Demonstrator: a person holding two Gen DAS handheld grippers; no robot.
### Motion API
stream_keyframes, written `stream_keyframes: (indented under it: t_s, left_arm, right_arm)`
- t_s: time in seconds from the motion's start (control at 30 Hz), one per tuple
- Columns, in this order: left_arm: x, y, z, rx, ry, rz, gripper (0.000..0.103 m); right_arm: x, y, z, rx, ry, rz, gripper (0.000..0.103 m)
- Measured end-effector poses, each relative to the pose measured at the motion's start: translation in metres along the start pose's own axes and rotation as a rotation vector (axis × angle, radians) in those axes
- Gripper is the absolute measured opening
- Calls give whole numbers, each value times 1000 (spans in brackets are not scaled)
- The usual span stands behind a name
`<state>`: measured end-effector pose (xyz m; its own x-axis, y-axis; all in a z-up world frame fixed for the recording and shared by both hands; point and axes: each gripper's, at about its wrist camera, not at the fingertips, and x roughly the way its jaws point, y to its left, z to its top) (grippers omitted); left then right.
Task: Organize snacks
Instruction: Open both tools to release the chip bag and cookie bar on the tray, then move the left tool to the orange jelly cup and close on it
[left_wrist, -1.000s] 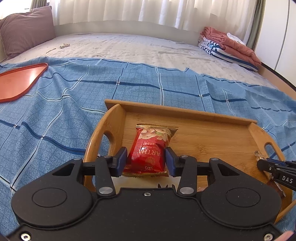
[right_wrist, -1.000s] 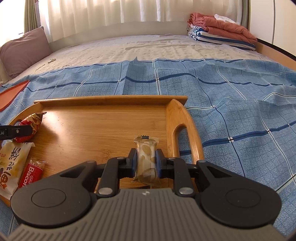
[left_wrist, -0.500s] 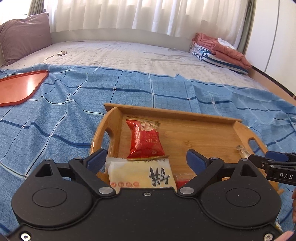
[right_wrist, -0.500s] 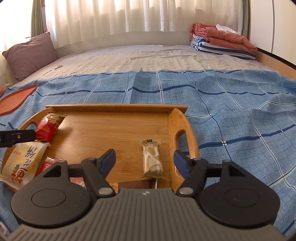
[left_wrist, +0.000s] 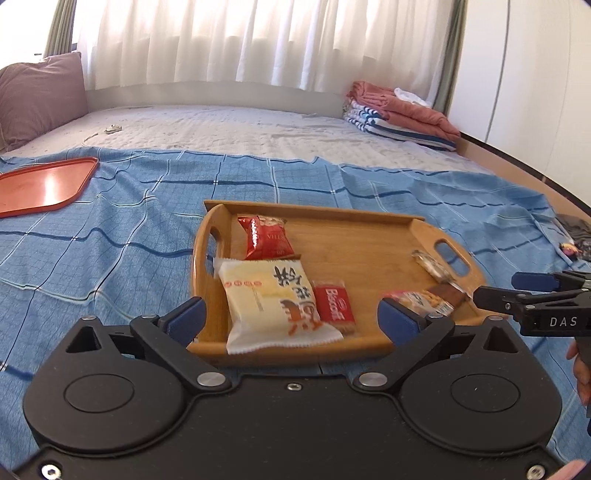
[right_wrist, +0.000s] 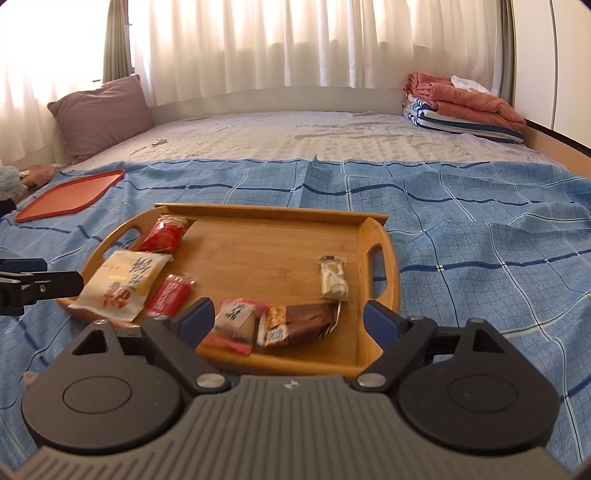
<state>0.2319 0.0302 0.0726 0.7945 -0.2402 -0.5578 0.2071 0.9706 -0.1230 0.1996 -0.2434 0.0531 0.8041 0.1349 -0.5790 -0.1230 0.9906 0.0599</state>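
Right wrist view: right tongs (right_wrist: 288, 319) are opening, empty; the brown chocolate bar wrapper (right_wrist: 301, 325) lies crosswise just ahead. Left tongs (left_wrist: 291, 319) opening, empty too.

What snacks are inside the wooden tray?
Six packets lie in the wooden tray: a red bag, a big cream packet, a red biscuit pack, a pink-edged packet, a brown bar, a pale bar. Anything beneath them is hidden.
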Motion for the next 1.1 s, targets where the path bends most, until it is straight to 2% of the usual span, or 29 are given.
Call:
stream_keyframes:
  t_s: [0.37,0.73,1.1]
  left_arm:
    - [-53,-12,-44,27,-27,-14,101]
    - [-54,-7,-79,30,47,5,102]
    - [-45,-5,-94,24,65,8,100]
  right_arm:
    - [-47,27,-54,-64,-16,43,99]
    - [-69,70,-95,-224,-1,75,99]
    - [-58,85,-109,-136,-2,111,100]
